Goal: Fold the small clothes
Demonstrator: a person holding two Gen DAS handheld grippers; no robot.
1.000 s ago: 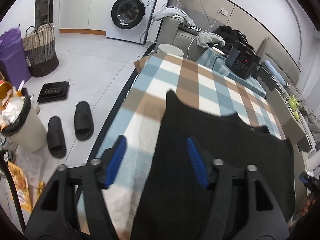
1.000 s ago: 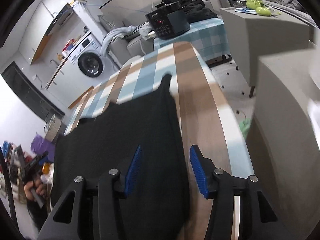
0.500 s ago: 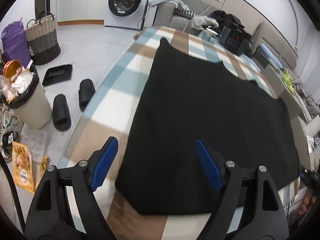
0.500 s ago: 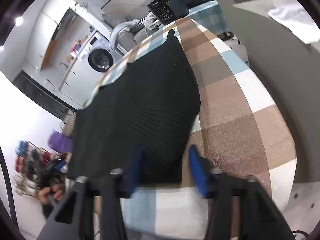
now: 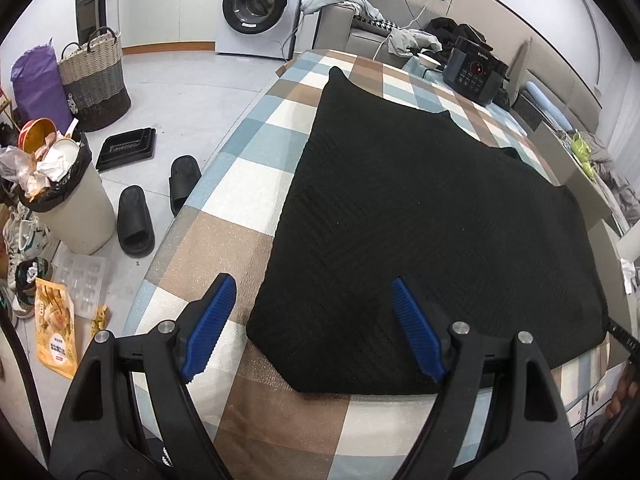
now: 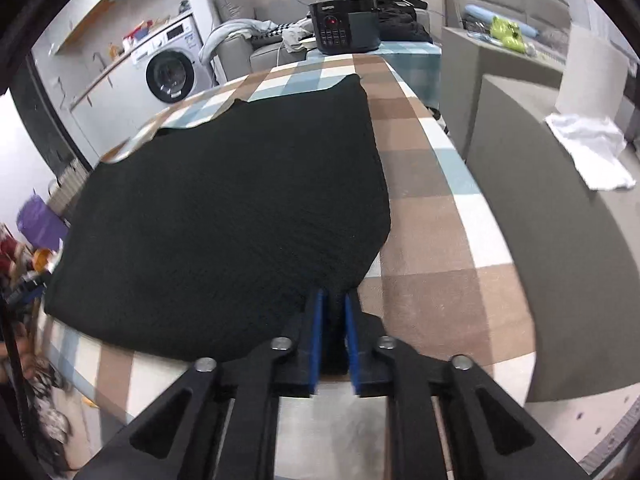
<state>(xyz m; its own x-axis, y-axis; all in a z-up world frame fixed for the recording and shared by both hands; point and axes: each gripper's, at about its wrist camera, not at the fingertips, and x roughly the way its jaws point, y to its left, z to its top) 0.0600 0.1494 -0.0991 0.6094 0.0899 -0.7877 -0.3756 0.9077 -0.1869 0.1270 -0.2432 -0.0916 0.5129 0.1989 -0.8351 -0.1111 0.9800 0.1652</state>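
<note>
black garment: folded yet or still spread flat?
Spread flat. The garment lies in a single smooth sheet on the checked table, no fold visible; the right gripper pinches its near edge.

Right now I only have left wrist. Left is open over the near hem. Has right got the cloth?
Observer: Yes. The right gripper is shut on the near right corner of the black garment.
Operator: Is that corner off the table?
Observer: Can't tell; the fingers hide it. The rest lies flat on the checked cover.
Operator: Anything right of the table?
Observer: A grey unit stands alongside, with a white cloth on it.
</note>
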